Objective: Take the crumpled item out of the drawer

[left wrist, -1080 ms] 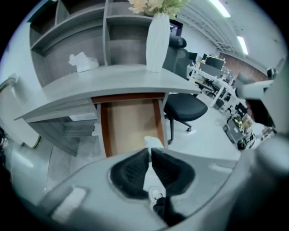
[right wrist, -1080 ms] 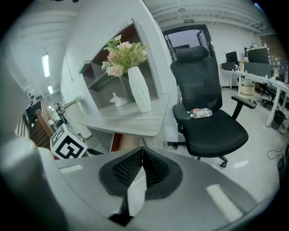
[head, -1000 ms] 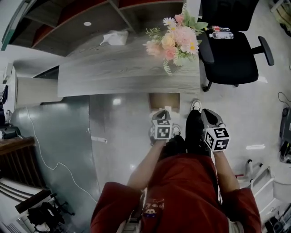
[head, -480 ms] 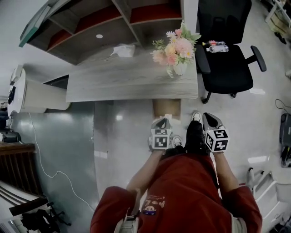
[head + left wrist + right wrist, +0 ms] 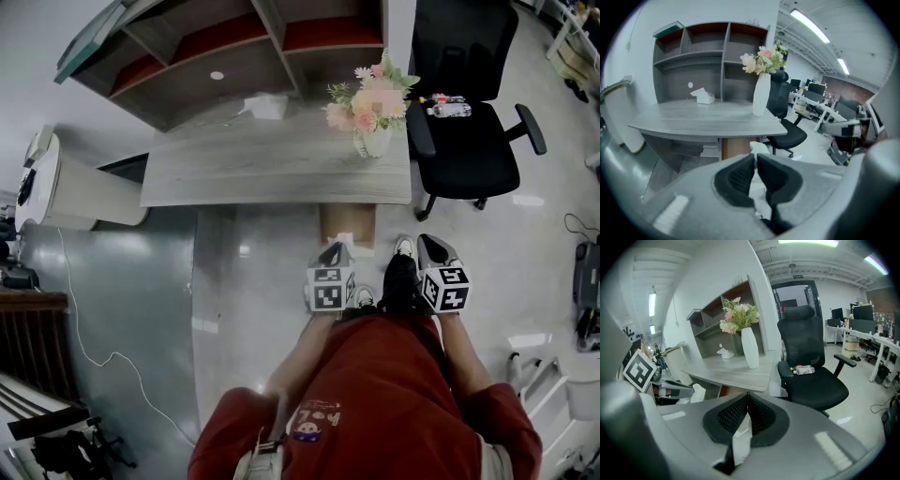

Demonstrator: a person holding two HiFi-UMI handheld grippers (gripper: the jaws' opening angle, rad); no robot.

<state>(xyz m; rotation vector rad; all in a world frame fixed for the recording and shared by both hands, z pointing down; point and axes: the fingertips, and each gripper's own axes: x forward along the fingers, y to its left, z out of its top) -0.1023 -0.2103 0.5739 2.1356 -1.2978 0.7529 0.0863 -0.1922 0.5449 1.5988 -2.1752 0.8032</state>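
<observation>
Pointing at the white crumpled paper in the brown wooden drawer under the grey tabletop, the left tongs are closed, empty and nearer; the right tongs, closed too, sit off right

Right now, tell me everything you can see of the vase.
The vase is tall, slim and plain white, smooth like ceramic, narrowing toward the top. It stands upright on the grey wood-grain desk, near the end beside the black chair. It holds a bunch of pink, cream and white flowers with green leaves. Only the desk and the flowers touch it.
</observation>
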